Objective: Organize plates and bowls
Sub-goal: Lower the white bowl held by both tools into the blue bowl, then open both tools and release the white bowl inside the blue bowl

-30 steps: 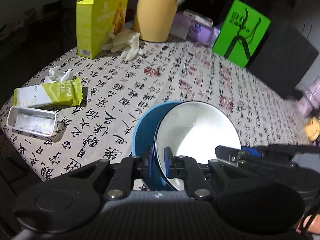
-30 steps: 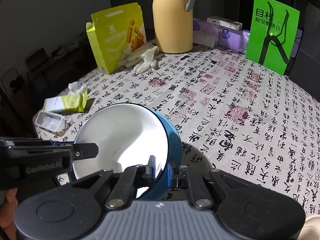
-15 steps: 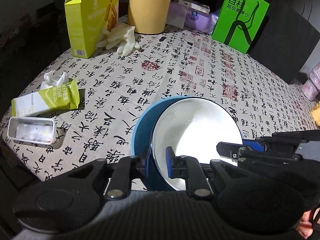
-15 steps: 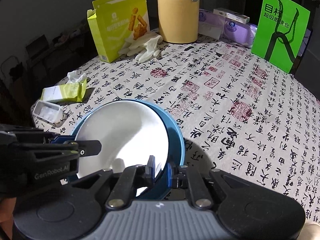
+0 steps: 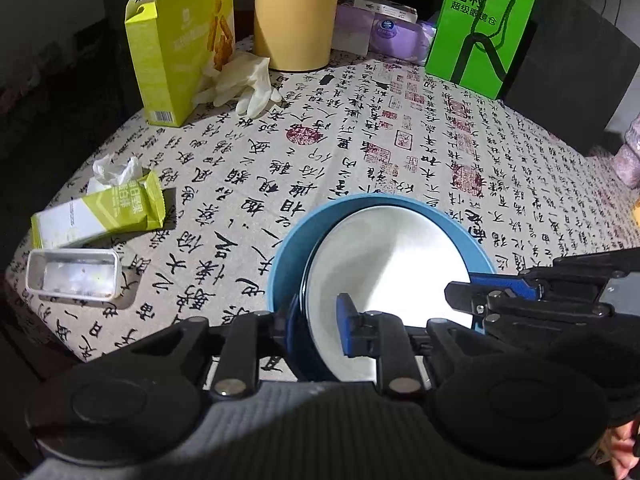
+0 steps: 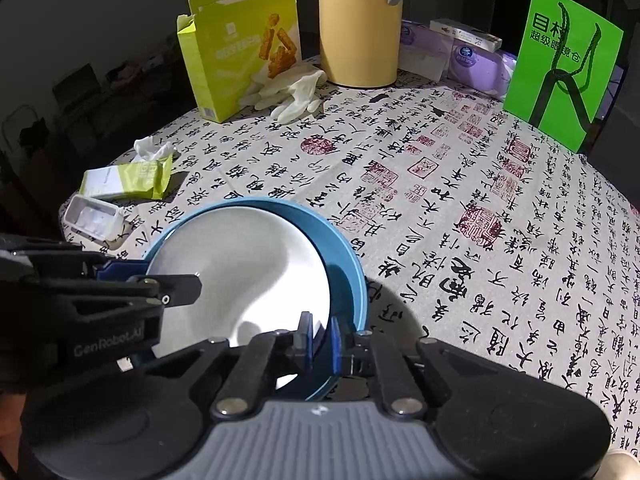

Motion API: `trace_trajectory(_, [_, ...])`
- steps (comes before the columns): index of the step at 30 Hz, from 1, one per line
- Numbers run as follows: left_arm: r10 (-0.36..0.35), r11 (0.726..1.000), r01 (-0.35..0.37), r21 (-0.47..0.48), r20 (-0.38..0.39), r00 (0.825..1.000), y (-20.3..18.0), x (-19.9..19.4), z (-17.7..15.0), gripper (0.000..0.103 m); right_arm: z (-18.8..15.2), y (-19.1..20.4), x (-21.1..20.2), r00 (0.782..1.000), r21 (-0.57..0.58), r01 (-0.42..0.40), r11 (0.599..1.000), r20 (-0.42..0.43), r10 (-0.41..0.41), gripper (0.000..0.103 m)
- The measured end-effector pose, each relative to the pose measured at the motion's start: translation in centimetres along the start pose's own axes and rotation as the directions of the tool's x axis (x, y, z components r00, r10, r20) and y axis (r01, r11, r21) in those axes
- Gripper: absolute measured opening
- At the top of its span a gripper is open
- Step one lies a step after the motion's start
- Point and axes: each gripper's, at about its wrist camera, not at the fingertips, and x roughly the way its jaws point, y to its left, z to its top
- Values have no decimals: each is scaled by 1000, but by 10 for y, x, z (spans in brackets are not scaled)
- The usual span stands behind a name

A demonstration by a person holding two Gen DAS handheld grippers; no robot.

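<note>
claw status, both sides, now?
Left claw: shut on the rims of the white bowl and blue bowl.
Right claw: shut on both rims too.

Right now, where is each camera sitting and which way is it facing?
Left wrist: on the left tool, facing forward across the table; its fingers straddle the rim of the white bowl nested in the blue bowl, and the right tool enters from the right.
Right wrist: on the right tool, facing the same way; its fingers grip both bowls' rims, and the left tool enters from the left.
Shared: both bowls, yellow jug, snack box, green card.
</note>
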Motion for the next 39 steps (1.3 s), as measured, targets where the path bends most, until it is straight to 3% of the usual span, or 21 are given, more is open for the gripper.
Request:
trace_trajectory(10, [-2, 1000, 2, 6, -29, 1000, 2, 1, 5, 17, 1, -1, -2, 1000, 16, -14, 1000, -4, 14, 8])
trace_trajectory(19, [6, 1000, -6, 3, 3, 1000, 2, -3, 7, 17, 2, -10, -4, 999, 67, -53, 996, 6, 53, 10])
trace_trajectory(25, [-23, 1000, 23, -21, 33, 999, 6, -12, 6, 17, 0, -16, -23, 995, 81, -70, 994, 72, 64, 13])
trace_trajectory(26, [-31, 999, 32, -28, 46, 998, 7, -16, 6, 20, 0, -18, -26, 994, 84, -71, 994, 86, 63, 16])
trace_trajectory(28, [-57, 997, 61, -48, 74, 996, 10, -23, 5, 36, -3, -22, -34, 991, 94, -82, 992, 113, 71, 32])
trace_trajectory(29, [-70, 995, 75, -61, 92, 993, 11, -26, 4, 53, -5, -24, -37, 989, 100, -87, 991, 126, 74, 40])
trace_trajectory(30, [-79, 994, 87, -71, 114, 990, 13, -30, 3, 67, -7, -26, -40, 987, 107, -91, 990, 140, 76, 57])
trace_trajectory(31, [-86, 992, 97, -78, 135, 987, 15, -34, 2, 72, -9, -27, -43, 985, 110, -96, 989, 157, 78, 71])
trace_trajectory(34, [-105, 987, 125, -96, 195, 975, 20, -45, -1, 88, -17, -28, -52, 976, 114, -106, 988, 203, 81, 88])
trace_trajectory(35, [-107, 985, 132, -108, 215, 971, 23, -48, -3, 99, -19, -29, -54, 973, 121, -108, 987, 215, 80, 90])
trace_trajectory(37, [-103, 978, 148, -148, 275, 956, 30, -54, -8, 103, -25, -32, -59, 968, 133, -108, 985, 239, 73, 103])
trace_trajectory(39, [-87, 973, 148, -178, 315, 945, 36, -58, -14, 103, -32, -32, -64, 961, 134, -89, 987, 272, 50, 103])
